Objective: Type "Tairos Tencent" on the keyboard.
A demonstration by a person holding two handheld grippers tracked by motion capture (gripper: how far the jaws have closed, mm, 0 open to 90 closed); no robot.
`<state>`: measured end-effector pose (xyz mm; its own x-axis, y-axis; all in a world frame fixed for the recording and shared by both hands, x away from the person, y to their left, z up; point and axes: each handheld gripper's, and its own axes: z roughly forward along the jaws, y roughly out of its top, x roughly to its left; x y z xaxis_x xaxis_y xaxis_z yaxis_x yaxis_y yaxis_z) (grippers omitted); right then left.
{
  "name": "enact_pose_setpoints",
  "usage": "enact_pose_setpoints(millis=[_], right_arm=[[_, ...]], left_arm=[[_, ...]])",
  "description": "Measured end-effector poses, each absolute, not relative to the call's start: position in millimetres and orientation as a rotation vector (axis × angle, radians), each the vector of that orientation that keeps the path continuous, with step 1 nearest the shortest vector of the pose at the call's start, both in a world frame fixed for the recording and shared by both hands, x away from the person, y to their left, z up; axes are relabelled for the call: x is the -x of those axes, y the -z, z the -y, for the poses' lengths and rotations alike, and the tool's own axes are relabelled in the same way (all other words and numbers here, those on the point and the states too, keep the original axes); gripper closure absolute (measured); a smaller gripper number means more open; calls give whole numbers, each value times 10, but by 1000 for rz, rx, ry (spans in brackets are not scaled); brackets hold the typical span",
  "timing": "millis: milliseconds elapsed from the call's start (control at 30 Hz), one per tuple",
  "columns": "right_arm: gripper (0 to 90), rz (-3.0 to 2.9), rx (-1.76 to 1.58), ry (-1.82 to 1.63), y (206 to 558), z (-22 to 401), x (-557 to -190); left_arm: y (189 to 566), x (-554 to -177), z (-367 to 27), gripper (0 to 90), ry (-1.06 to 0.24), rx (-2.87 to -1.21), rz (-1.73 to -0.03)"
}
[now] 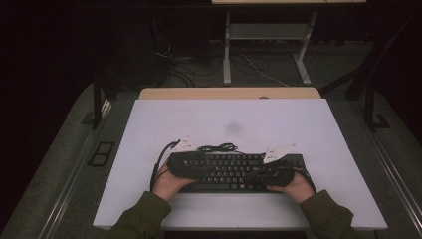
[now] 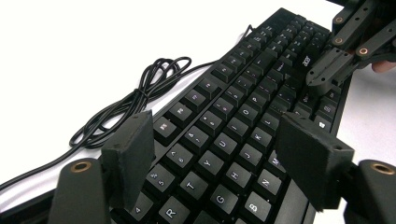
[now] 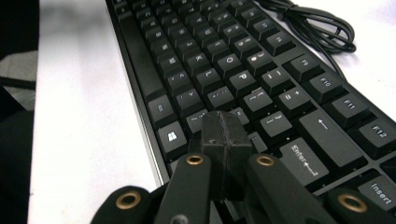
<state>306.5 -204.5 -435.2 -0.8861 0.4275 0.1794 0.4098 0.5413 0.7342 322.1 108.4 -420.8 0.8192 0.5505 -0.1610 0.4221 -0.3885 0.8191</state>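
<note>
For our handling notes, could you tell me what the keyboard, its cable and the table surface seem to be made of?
Keyboard: probably matte black plastic, with moulded keycaps and printed legends. Cable: likely rubber or PVC sheathing, smooth and limp in loose loops. Table surface: white, smooth and matte, perhaps laminate or board; I cannot tell which.

The right gripper [image 3: 224, 135] has its two black jaws pressed tight together, low over the black keyboard [image 3: 243, 79]; its tip is by the key with the window sign [image 3: 171, 136]. A black cord [image 3: 317, 25] lies looped on the white table [image 3: 88, 116] beside the keyboard.
</note>
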Motion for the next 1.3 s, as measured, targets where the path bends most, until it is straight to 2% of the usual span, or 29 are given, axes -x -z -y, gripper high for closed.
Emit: enact_pose_setpoints(millis=[300,433,767,933,1300], right_arm=[[894,-2768,-735,-1257,4388,2028,-3066],[894,-2770,-733,-1256,4387,2027,-3067],[894,-2770,-738,-1263,4392,2026,-3068],[894,-2770,-737,-1264,4392,2027,-3069],[894,-2772,-737,-1268,4393,2029,-3071]], left_arm=[[4250,-3224,-1090,323,-165,-2049,-727],[4261,-3229,-1090,387,-176,-2052,-733],[4284,-3246,-1119,755,-177,-2083,-721],[4298,-3247,-1114,878,-162,-2117,-715],[4345,-3263,-1097,893,-172,-2168,-717]])
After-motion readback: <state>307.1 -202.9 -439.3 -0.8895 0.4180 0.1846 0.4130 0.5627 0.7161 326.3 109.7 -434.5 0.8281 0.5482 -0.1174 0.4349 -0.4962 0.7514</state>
